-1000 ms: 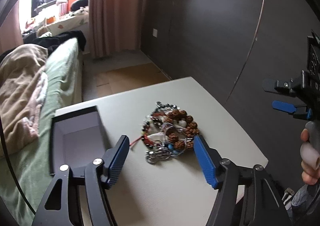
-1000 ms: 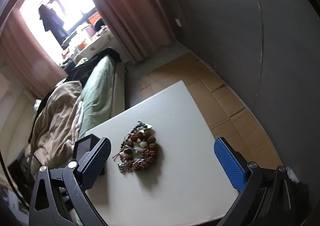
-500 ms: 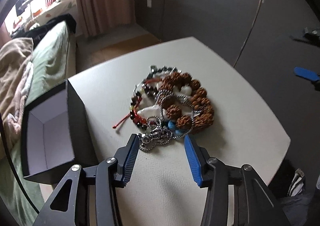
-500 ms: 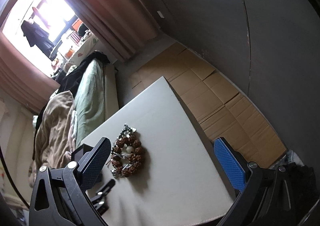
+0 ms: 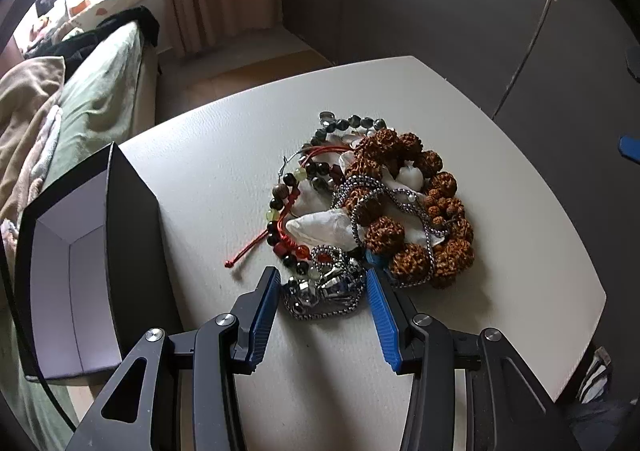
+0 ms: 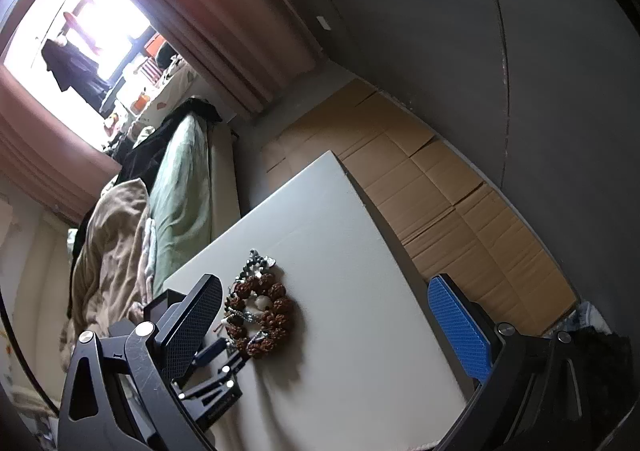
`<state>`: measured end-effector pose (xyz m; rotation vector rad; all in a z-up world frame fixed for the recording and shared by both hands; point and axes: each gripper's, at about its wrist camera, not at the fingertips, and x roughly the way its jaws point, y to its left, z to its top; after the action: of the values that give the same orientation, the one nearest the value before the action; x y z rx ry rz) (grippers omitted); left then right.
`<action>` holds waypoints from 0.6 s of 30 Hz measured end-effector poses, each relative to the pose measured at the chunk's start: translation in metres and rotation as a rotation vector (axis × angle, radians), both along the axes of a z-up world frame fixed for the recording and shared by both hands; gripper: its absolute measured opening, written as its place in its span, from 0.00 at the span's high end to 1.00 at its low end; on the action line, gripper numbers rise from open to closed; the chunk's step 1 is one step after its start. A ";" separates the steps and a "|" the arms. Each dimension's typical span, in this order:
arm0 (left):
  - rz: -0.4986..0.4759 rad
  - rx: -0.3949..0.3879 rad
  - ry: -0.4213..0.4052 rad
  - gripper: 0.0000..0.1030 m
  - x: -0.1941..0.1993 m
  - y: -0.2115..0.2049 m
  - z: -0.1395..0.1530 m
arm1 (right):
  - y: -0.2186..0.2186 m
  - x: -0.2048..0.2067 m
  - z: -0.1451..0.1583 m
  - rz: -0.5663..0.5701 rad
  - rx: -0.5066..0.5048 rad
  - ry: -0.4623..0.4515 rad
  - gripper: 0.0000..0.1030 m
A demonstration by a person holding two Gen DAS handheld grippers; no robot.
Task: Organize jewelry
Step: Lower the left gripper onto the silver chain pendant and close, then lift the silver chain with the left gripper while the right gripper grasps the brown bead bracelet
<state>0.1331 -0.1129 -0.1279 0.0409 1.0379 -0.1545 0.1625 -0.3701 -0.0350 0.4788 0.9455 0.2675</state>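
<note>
The left gripper is reaching with its jaws parted narrowly around a silver chain at the near edge of a jewelry pile sitting mid-table. The limp, slippery chain is probably snagging the knobbly brown bead bracelet and red cord bracelet; pinching its bunched metal links looks best. The open black box is waiting just left. The right gripper is hovering above, spread wide and carrying nothing.
</note>
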 end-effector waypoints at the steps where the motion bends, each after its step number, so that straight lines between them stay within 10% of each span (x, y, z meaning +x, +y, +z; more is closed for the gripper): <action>1: -0.002 0.001 0.001 0.55 0.003 0.002 0.000 | 0.002 0.001 -0.001 0.003 -0.001 0.002 0.00; 18: 0.047 -0.171 0.008 0.98 -0.013 0.031 0.030 | 0.039 0.005 -0.022 0.087 -0.061 0.054 0.00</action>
<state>0.1202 -0.0824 -0.0984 -0.1395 1.0291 -0.2001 0.1679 -0.3307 -0.0575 0.3915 1.0261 0.3043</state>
